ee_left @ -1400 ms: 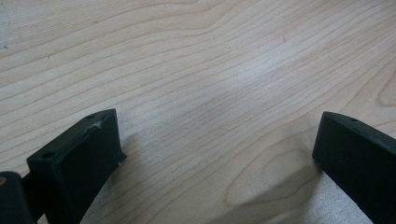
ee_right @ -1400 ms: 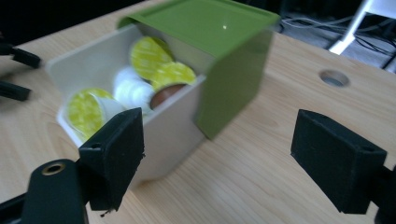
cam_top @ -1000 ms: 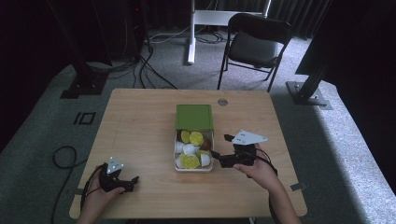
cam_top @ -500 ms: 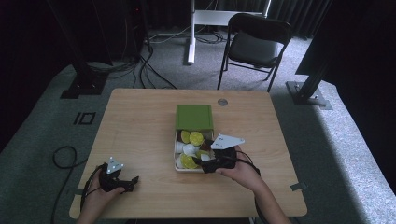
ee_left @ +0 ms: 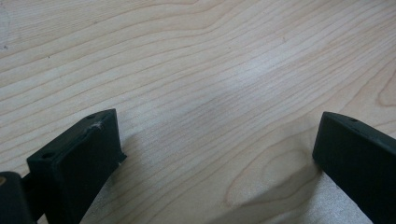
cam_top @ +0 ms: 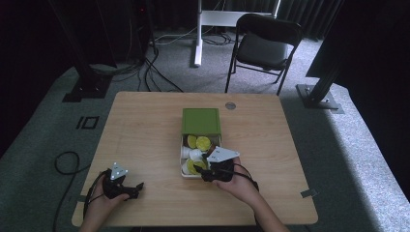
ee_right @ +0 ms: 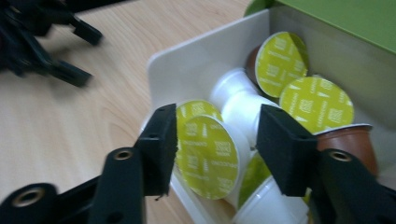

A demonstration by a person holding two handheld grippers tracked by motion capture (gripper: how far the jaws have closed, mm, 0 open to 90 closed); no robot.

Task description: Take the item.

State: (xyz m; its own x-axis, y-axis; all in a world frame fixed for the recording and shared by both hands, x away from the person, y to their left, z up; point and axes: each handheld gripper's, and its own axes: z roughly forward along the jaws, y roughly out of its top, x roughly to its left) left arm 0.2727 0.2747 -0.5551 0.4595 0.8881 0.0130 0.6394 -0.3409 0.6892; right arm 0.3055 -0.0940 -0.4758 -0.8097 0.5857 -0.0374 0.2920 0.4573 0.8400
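A white box (cam_top: 183,158) with an open green lid (cam_top: 200,121) sits mid-table and holds several coffee capsules. My right gripper (cam_top: 205,166) reaches into its near end. In the right gripper view the jaws of this gripper (ee_right: 217,144) stand open on either side of a white capsule with a green foil top (ee_right: 208,156); the left jaw touches it and a small gap remains at the right jaw. My left gripper (cam_top: 138,189) rests on the table's near left corner, open, with bare wood between the jaws (ee_left: 219,149). It also appears blurred in the right gripper view (ee_right: 42,42).
More green-topped capsules (ee_right: 299,79) and a brown one (ee_right: 348,142) lie deeper in the box, against its white wall (ee_right: 187,70). A small round insert (cam_top: 230,105) is set in the table's far edge. A black chair (cam_top: 263,43) stands beyond the table.
My right gripper has moved left from beside the box to over its near end, and its jaws now straddle a capsule. The left gripper has stayed put.
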